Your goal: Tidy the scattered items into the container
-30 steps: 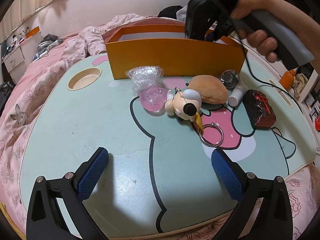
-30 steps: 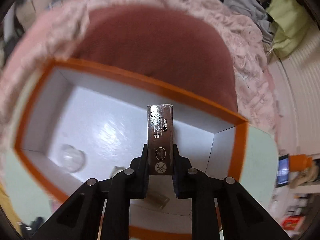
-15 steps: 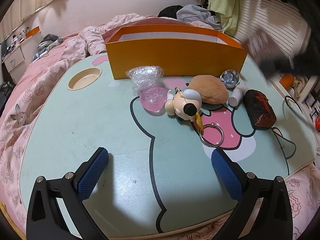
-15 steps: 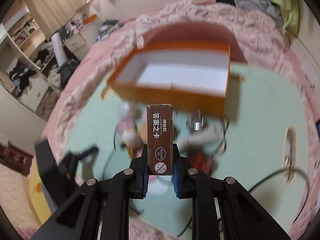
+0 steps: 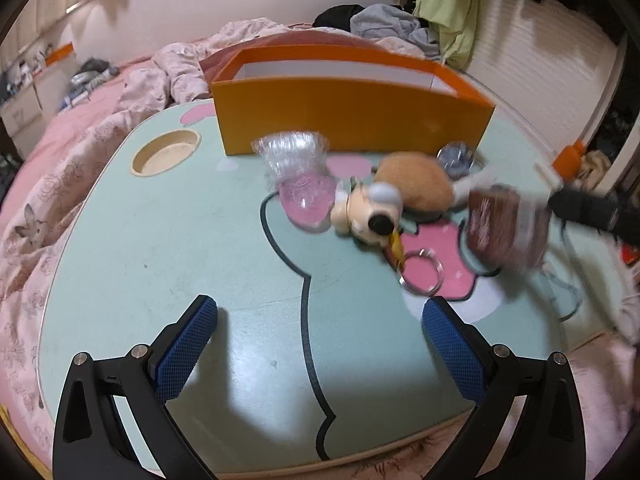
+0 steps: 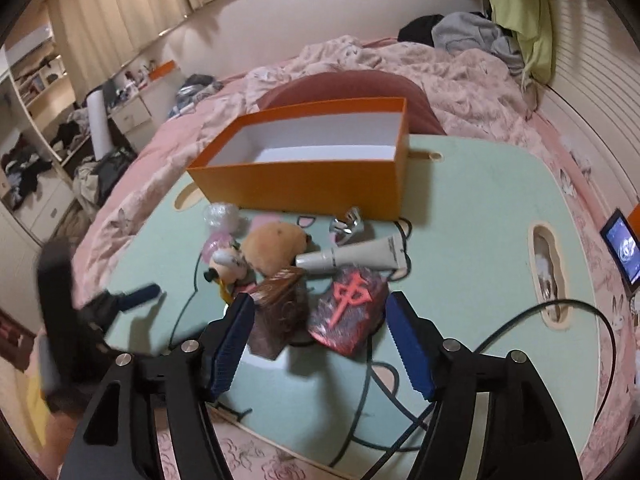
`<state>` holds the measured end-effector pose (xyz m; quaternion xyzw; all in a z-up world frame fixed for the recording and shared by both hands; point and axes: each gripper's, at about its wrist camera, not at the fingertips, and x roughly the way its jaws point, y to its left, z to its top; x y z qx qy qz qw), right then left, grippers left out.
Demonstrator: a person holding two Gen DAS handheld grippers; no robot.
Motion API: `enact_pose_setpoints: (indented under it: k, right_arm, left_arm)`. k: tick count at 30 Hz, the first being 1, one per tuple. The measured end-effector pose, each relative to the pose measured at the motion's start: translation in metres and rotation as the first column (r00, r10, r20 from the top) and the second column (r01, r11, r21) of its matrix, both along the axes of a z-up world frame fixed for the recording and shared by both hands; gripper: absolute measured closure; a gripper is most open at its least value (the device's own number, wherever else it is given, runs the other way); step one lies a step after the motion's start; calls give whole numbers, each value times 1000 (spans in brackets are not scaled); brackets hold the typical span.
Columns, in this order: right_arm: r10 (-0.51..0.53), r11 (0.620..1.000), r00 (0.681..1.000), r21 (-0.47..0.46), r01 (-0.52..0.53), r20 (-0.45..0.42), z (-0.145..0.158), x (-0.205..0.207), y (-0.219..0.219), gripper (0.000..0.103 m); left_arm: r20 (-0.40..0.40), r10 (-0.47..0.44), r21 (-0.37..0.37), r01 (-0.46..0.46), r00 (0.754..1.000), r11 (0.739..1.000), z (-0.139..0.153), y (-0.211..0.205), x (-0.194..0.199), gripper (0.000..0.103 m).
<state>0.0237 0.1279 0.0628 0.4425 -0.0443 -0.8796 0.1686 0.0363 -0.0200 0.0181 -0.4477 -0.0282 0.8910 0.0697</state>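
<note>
An orange box stands at the far side of the mint table. In front of it lie a brown plush, a mouse figure, a white tube, a silver clip, a clear plastic wrap and a black-and-red pouch. A brown card box tilts on the table just beyond my right gripper, which is open around nothing. My left gripper is open and empty near the front edge.
A key ring lies near the mouse figure. A black cable loops over the table's right part. A round cup recess is at the left. A phone stands at the right. Pink bedding surrounds the table.
My right gripper swung from over the orange box down to the table front and opened, letting go of the brown card box, which now rests tilted by the pouch. The left gripper stayed.
</note>
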Motion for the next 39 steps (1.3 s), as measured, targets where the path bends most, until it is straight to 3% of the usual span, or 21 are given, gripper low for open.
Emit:
enact_pose_setpoints:
  k: [4, 6, 8, 9, 11, 14, 17, 21, 25, 26, 29, 31, 33, 39]
  right_arm:
    - [-9, 1000, 1000, -17, 9, 0, -1, 2, 6, 35]
    - [-16, 999, 1000, -32, 16, -4, 0, 3, 9, 35]
    - [-16, 999, 1000, -36, 15, -5, 1, 4, 10, 35]
    - [-16, 999, 1000, -30, 16, -7, 1, 5, 9, 35]
    - [-12, 1000, 1000, 0, 12, -13, 0, 6, 4, 35]
    - [-14, 995, 999, 94, 18, -42, 0, 10, -5, 35]
    - [-3, 989, 998, 149, 12, -62, -2, 14, -11, 35]
    - [13, 989, 997, 151, -3, -70, -5, 16, -13, 35]
    - [13, 992, 998, 130, -5, -66, -7, 18, -12, 35]
    - [14, 992, 998, 129, -5, -66, -7, 18, -12, 35]
    - [18, 992, 998, 126, -10, -63, -8, 19, -12, 35]
    - [18, 992, 998, 127, -10, -60, -8, 19, -13, 35]
    - [17, 992, 998, 129, -9, -59, -9, 19, -13, 35]
    - [15, 992, 998, 126, -7, -57, -9, 18, -12, 35]
  left_arm:
    - [-145, -41, 16, 43, 989, 999, 74, -7, -14, 1]
    - [-151, -108, 16, 111, 983, 994, 108, -2, -39, 1]
    - [-96, -170, 49, 176, 981, 983, 123, 6, -74, 1]
    - [-49, -192, 63, 195, 980, 979, 123, 10, -93, 3]
    - [107, -219, 78, 211, 970, 974, 108, 26, -137, 21]
    - [291, -202, 84, 185, 935, 979, 72, 45, -185, 28]
    - [402, -193, 99, 167, 895, 981, 42, 57, -202, 28]
    - [499, -166, 81, 145, 850, 986, 20, 70, -212, 28]
    - [554, -123, 28, 129, 824, 991, 8, 76, -217, 28]
    - [557, -107, 12, 121, 823, 993, 3, 77, -217, 22]
    - [548, -73, 57, 49, 833, 997, -10, 71, -216, 12]
    - [512, -50, 55, 25, 857, 998, -16, 69, -210, 7]
    - [482, -48, 56, 24, 875, 998, -16, 71, -205, 6]
    - [445, -31, 60, 5, 895, 998, -15, 68, -198, 6]
